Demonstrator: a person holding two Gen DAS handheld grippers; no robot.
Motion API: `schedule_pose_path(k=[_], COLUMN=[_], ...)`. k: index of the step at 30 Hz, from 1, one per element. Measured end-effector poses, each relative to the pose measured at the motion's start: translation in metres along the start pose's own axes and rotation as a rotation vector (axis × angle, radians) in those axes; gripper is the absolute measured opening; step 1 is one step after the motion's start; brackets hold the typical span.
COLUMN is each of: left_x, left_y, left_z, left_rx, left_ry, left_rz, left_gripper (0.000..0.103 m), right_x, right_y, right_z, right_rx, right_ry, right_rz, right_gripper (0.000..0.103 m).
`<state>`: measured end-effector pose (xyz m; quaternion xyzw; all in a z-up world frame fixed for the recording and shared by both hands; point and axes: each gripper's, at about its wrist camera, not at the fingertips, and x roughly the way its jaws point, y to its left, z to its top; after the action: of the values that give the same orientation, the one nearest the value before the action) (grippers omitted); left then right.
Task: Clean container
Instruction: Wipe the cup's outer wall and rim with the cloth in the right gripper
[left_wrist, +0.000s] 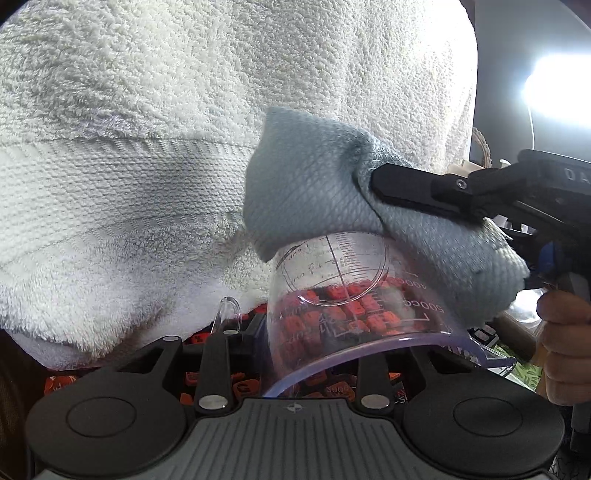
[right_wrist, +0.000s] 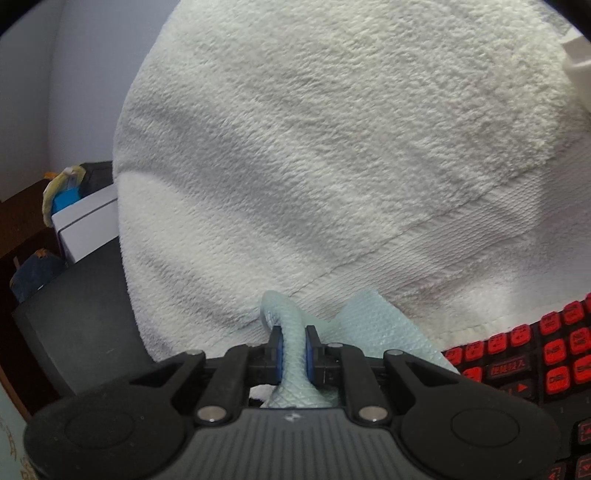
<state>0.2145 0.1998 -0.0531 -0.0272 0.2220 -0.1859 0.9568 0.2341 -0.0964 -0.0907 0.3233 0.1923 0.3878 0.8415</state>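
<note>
Saw a big white towel (left_wrist: 147, 147) spread out ahead of the left tongs (left_wrist: 291, 354) and far off to their left. Spotted red keys of a keyboard (left_wrist: 242, 386) just under those tongs, tucked partly beneath the towel edge. Found the measuring cup (left_wrist: 343, 306) right in the left tongs, clear plastic, tipped over with its open mouth near the camera and its flat bottom pointing away. Saw its small handle (left_wrist: 227, 314) sticking up just ahead of the left finger. Looked to be pinched by its wall between the two fingers, lifted off the keyboard. Saw only one finger plainly, the other hidden behind the clear wall.

Found a blue-grey cloth (left_wrist: 314, 184) ahead of the left tongs, draped over the bottom of the cup and touching it. Saw the right tongs (left_wrist: 376, 184) reaching in from the right, their black tip pressed deep into the cloth. Noticed a hand (left_wrist: 565, 332) holding their grip at the far right, and a bright lamp (left_wrist: 561, 88) above it.

From the right wrist camera, saw a white box (right_wrist: 85, 221) well off to the left of the right tongs (right_wrist: 293, 350). Saw the towel (right_wrist: 314, 147) filling nearly all the space ahead. Found the tongs squeezed tight on a fold of the cloth (right_wrist: 291, 354), blue pads (right_wrist: 308, 354) on both sides of it. Saw the keyboard (right_wrist: 554, 350) glowing red just to their right.
</note>
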Motion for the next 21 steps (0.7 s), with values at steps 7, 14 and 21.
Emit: schedule_pose_path(k=[7,14,21], left_x=[-0.01,-0.02,-0.033], left_y=[0.01,0.021,0.039], left_z=[-0.006,-0.013,-0.019], left_rx=[-0.001,-0.003,-0.004], left_ry=[-0.002,0.001,0.001], left_rz=[0.001,0.0,0.0], left_gripper=[0.03,0.03,0.03], right_x=[0.001,0.006,0.007], right_y=[-0.007,0.004,0.012], right_z=[0.002,-0.003,-0.006], right_rx=[0.052,0.0,-0.052], right_ry=[0.003,0.049,0.079], right_rz=[0.016,0.048,0.066], right_gripper=[0.011,0.011,0.011])
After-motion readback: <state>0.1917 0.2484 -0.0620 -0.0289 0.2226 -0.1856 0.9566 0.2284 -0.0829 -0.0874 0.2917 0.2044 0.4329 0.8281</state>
